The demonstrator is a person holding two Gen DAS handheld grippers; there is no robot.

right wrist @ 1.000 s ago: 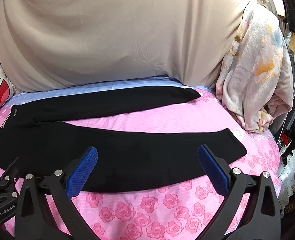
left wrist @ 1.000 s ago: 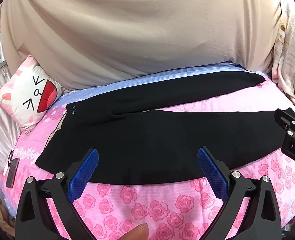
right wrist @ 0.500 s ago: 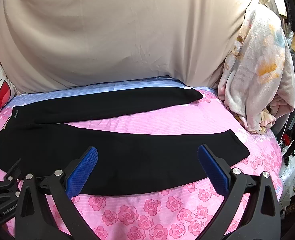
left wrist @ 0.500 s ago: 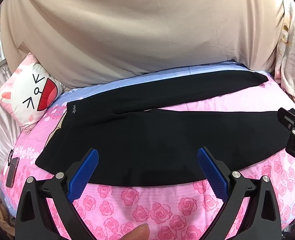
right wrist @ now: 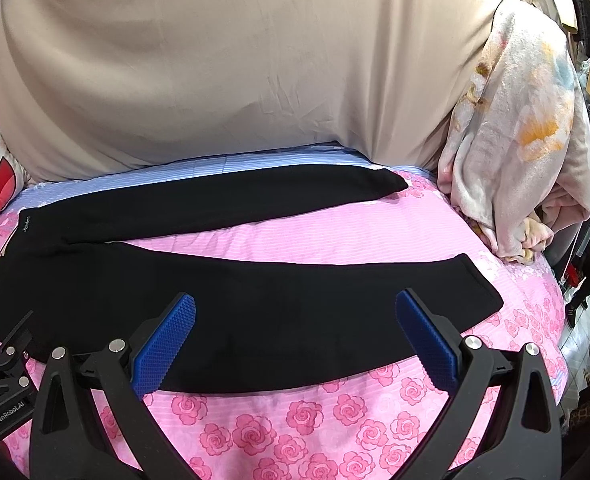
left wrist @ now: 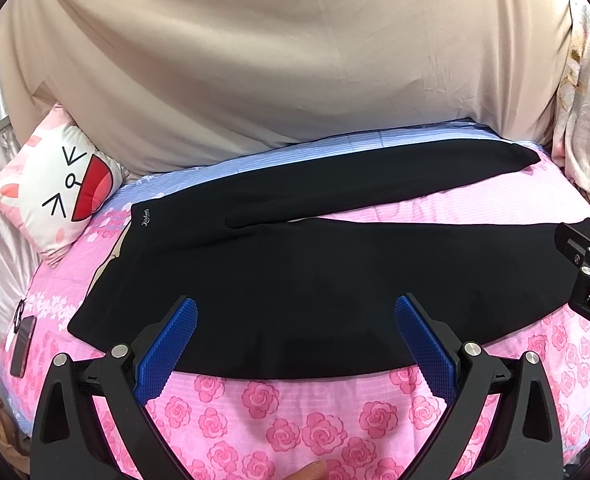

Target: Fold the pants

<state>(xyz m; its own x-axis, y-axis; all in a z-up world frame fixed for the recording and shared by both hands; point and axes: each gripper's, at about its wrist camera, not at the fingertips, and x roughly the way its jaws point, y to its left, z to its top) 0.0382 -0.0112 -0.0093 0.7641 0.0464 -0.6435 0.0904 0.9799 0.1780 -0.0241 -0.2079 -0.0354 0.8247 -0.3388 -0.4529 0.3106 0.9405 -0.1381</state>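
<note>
Black pants (left wrist: 315,280) lie flat, unfolded, legs spread apart, waistband leftward.

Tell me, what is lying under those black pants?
The black pants lie spread flat on a pink rose-print bedsheet, whose far strip is blue-striped. Part of a drawn figure on the sheet peeks out by the waistband; whatever else sits beneath the fabric is covered.

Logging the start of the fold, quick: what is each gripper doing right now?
Left gripper: open, holding nothing, above the black pants.
Right gripper: open, holding nothing, above the pants' near leg.
</note>
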